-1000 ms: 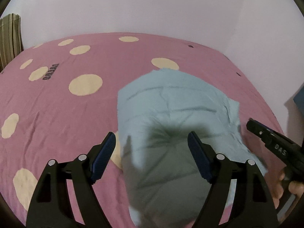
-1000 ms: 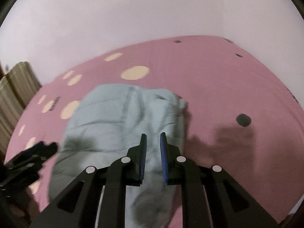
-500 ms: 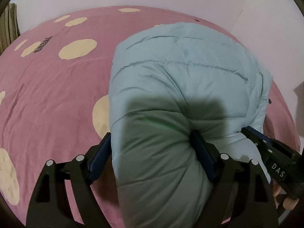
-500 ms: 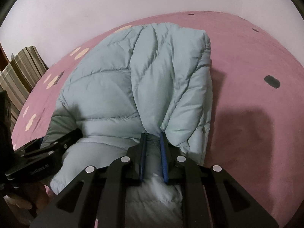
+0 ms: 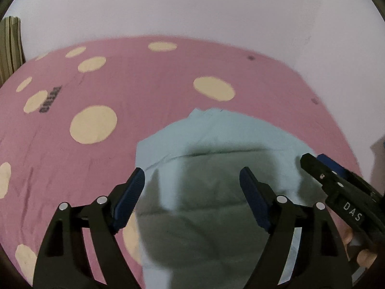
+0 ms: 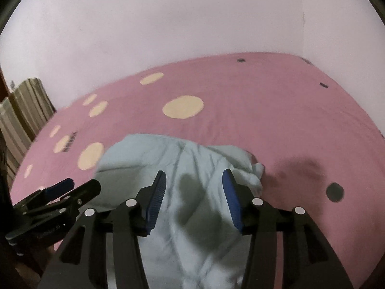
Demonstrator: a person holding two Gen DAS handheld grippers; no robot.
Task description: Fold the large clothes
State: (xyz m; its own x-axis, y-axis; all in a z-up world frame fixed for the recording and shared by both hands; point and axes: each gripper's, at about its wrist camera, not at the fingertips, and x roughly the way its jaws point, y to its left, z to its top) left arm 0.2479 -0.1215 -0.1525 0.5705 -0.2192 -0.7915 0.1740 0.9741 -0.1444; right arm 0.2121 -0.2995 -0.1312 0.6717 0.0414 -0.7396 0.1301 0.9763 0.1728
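Left wrist view, from left to right: striped fabric (image 5: 10,45) shows at the far left edge, then a pink bedspread (image 5: 144,84) with cream dots fills the middle of the frame under a pale wall (image 5: 192,4). At lower left and lower centre the left gripper (image 5: 192,180) holds its blue pads wide apart, with nothing pinched between them; the padded light blue jacket (image 5: 216,144) lies on the bedspread in the lower centre, seen through that gap and darkened by shadow. At the right edge the right gripper (image 5: 322,166) reaches in from the lower right, just over the jacket's right side, with a few fingertips (image 5: 364,257) of the hand holding it visible beneath.

Right wrist view, again left to right: the striped fabric (image 6: 26,110) stands at the left edge, and below it the left gripper (image 6: 72,187) pokes in from the lower left beside the jacket's left edge. The jacket (image 6: 168,154) lies rumpled in the lower centre of the frame, on the bedspread (image 6: 264,101). The right gripper (image 6: 193,185) sits over it with its jaws opening; the pads stand clear of the cloth, which shows between them but is not clamped. To the right the bedspread is bare pink with a few small dark dots and a shadow, and the wall (image 6: 192,19) closes off the top.
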